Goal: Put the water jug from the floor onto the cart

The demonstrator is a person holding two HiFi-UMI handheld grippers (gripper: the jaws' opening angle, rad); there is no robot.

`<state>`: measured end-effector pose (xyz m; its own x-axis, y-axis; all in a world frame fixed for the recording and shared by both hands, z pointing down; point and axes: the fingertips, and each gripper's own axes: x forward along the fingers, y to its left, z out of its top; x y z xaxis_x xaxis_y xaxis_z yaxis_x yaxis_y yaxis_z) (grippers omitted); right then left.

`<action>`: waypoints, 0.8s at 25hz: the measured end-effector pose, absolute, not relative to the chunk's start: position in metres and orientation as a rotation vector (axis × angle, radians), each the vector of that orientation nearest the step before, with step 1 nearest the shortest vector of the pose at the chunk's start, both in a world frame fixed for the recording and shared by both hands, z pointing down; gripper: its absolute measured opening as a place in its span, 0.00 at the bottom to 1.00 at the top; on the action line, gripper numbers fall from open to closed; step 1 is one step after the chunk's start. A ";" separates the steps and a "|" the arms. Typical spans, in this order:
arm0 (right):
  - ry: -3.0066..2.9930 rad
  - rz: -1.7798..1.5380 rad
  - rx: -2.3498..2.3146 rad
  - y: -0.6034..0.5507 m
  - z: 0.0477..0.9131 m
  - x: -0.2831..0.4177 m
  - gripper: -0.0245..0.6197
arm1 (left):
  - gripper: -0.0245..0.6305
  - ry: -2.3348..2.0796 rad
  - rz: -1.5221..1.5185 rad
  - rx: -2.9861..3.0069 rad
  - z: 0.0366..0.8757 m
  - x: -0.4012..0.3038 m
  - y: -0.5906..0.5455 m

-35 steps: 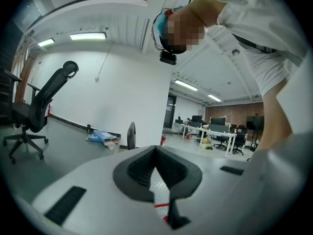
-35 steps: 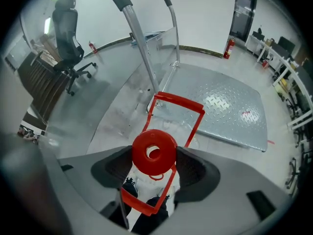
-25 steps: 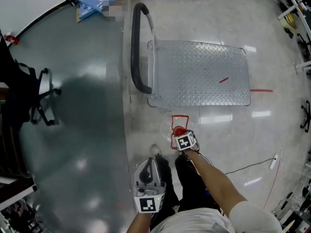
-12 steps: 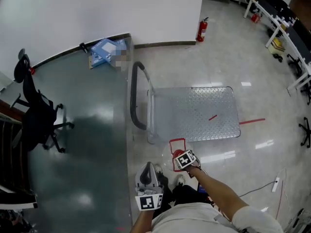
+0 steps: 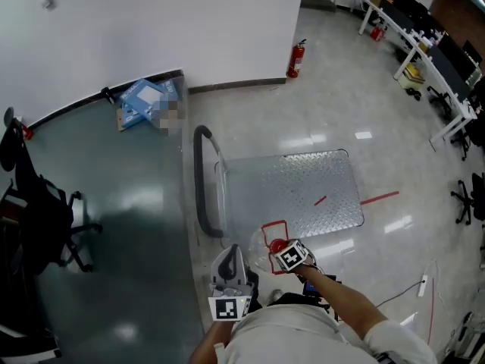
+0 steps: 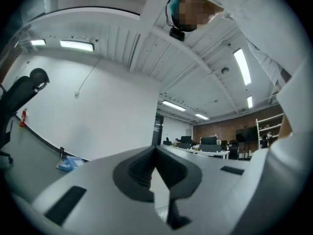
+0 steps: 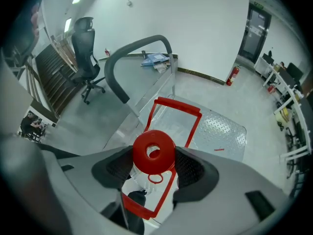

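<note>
The water jug [image 5: 274,244] is clear with a red cap [image 7: 153,151] and a red carry frame [image 7: 172,112]. It hangs off the floor at the near edge of the cart [image 5: 292,192], a silver checker-plate deck with a dark push handle [image 5: 201,192]. My right gripper [image 5: 282,250] is shut on the jug's neck just under the cap, with a dark pad on each side [image 7: 154,164]. My left gripper [image 5: 231,256] is held close to the body, left of the jug. Its jaws [image 6: 156,166] are shut on nothing and point up at the room.
A fire extinguisher [image 5: 295,59] stands by the white wall. Blue packs [image 5: 144,101] lie at the wall's foot. A black office chair [image 5: 42,211] stands on the darker floor to the left. Desks [image 5: 424,59] line the right side, and a cable [image 5: 394,294] runs across the floor.
The head view has risen and takes in more of the room. The jug has come up off the floor with my right gripper. The left gripper has stayed shut near the body.
</note>
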<state>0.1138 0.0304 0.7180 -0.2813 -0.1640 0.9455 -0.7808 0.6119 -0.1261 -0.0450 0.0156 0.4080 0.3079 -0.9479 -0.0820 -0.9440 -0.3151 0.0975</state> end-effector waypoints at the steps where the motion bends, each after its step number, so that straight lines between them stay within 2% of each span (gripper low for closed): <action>1: -1.784 0.735 0.779 0.021 0.716 0.112 0.46 | 0.04 -1.795 -0.196 2.533 0.405 -0.047 0.004; 12: -1.807 0.750 0.856 -0.106 0.715 0.086 0.46 | 0.04 -1.736 -0.181 2.566 0.404 -0.056 -0.081; 20: -1.764 0.763 0.846 -0.166 0.755 0.074 0.46 | 0.04 -1.797 -0.106 2.490 0.417 -0.054 -0.118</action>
